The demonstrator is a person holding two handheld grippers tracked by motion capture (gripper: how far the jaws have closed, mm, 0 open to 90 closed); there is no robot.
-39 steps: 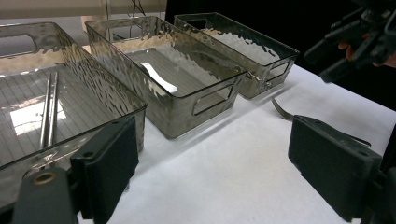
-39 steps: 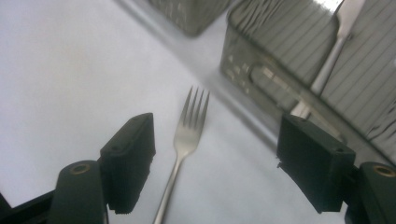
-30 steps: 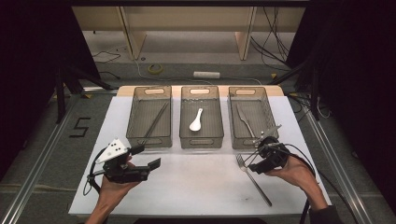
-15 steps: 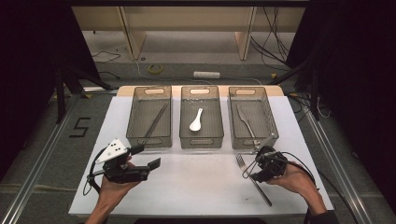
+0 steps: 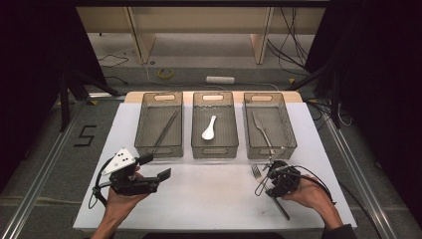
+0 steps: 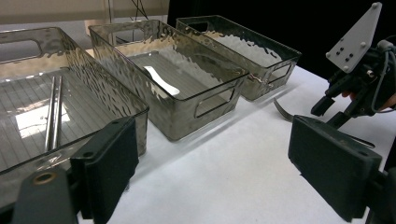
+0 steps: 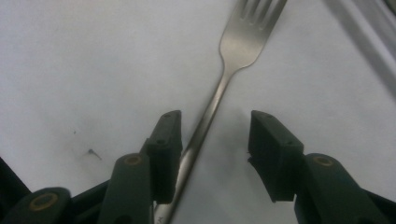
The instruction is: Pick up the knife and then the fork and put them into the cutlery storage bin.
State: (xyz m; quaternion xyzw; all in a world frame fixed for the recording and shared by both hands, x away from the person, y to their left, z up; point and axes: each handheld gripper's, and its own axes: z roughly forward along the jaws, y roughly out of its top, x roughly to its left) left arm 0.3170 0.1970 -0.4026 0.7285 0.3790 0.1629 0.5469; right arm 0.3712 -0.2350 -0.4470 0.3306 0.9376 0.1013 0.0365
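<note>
So far we have our right claw (image 7: 215, 154) closing around the fork (image 7: 219, 88) lying on the worktop (image 5: 209, 194), pads not yet gripping, tray drop still ahead, left claw (image 6: 224, 172) wide.

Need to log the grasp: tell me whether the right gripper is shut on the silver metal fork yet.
Not yet: right gripper jaws have been closing, but gaps flank the silver metal fork handle.

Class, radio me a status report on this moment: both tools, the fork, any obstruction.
Right tool low over table, jaws just been closing, fork handle between them, not yet pinched. Left tool open, holding nothing. Fork flat on white table, in front of the right bin. Nothing blocking.
</note>
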